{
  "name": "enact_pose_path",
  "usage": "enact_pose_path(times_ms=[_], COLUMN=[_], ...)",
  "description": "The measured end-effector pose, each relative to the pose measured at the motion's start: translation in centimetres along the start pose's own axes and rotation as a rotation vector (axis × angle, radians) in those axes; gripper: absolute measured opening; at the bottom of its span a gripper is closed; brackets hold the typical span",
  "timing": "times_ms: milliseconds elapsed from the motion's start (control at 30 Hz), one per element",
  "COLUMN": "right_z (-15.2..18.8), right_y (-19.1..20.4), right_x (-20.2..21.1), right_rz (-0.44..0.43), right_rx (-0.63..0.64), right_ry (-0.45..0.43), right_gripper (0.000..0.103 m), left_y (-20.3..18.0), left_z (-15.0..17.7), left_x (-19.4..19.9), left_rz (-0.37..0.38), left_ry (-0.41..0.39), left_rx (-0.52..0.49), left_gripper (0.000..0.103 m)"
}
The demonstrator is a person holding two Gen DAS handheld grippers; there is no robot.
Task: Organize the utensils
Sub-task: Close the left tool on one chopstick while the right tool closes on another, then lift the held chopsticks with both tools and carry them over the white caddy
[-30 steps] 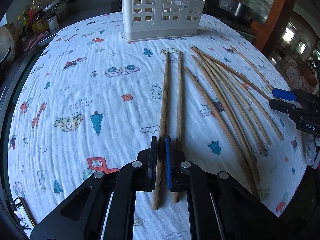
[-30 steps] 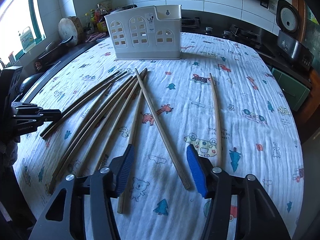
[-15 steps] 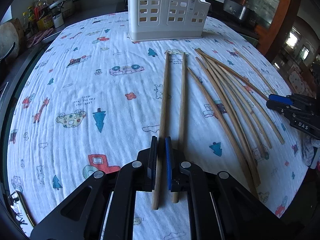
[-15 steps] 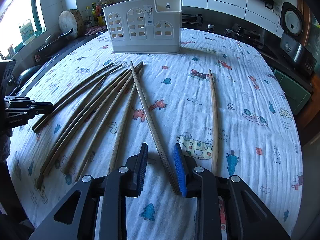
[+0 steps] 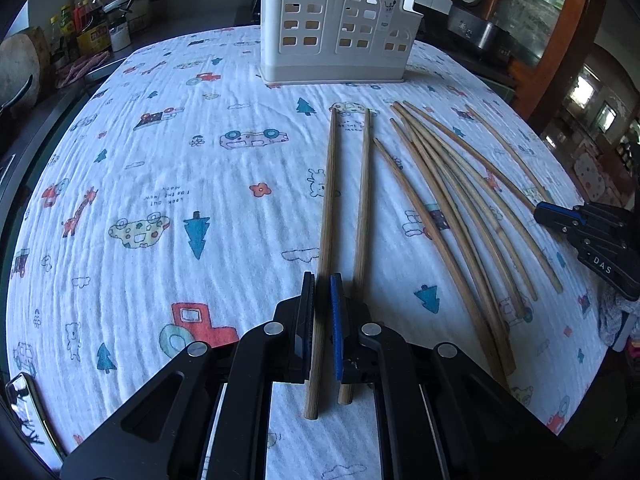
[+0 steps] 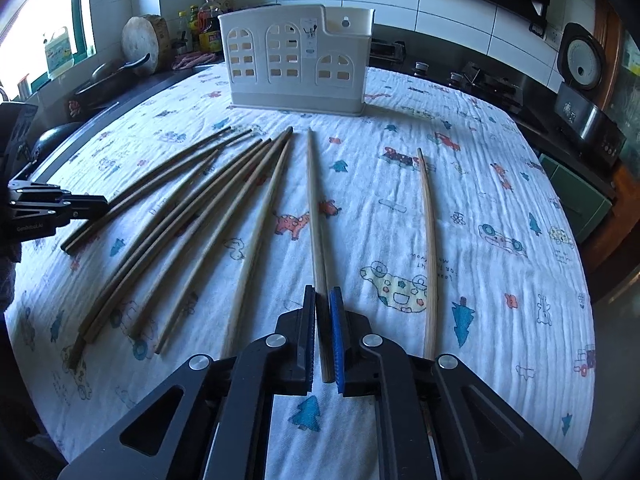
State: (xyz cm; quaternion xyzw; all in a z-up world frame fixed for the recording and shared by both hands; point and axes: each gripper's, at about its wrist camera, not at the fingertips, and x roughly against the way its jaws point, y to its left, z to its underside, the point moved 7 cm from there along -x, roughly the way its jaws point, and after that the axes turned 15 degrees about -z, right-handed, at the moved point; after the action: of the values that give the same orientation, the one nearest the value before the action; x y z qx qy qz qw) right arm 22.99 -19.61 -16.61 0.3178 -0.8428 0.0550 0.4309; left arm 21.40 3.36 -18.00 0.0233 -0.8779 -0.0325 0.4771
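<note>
Several wooden chopsticks lie on a printed white cloth (image 5: 160, 184). My left gripper (image 5: 322, 284) is shut on one chopstick (image 5: 329, 184) near its thick end; a second chopstick (image 5: 362, 200) lies just to its right. A fan of chopsticks (image 5: 460, 216) spreads further right. My right gripper (image 6: 323, 298) is shut on a light chopstick (image 6: 314, 200) near its thick end. A single chopstick (image 6: 430, 240) lies to its right, a bundle of chopsticks (image 6: 192, 220) to its left. A white utensil holder (image 6: 296, 64) stands upright at the far side.
The other gripper shows at each view's edge: the right gripper (image 5: 592, 236) and the left gripper (image 6: 44, 208). Bottles (image 6: 204, 28), a pan (image 6: 112, 76) and a round wooden board (image 6: 146, 42) line the far left counter. A rice cooker (image 6: 582, 64) sits at the right.
My right gripper's jaws came together from wide apart and now clamp the light chopstick. The left gripper kept its grip and barely moved.
</note>
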Motion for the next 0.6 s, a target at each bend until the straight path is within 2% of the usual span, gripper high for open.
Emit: enact_pose_path(times_ms=[233, 433, 600], right_z=[-2.0, -5.5, -8.9], right_y=[1.8, 3.4, 4.6], right_x=[3.4, 6.3, 7.4], right_rz=[-0.007, -0.015, -0.022], right_rx=[0.034, 0.076, 0.13], right_ry=[-0.085, -0.17, -0.207], right_gripper=[0.007, 0.007, 0.007], left_y=[0.5, 1.0, 1.2], left_z=[-0.3, -1.9, -3.8], left_x=[1.8, 5.3, 7.5], left_rz=[0.001, -0.001, 0.0], left_ry=[-0.032, -0.12, -0.186], left_rx=[0.006, 0.005, 0.0], left_gripper=[0.006, 0.006, 0.006])
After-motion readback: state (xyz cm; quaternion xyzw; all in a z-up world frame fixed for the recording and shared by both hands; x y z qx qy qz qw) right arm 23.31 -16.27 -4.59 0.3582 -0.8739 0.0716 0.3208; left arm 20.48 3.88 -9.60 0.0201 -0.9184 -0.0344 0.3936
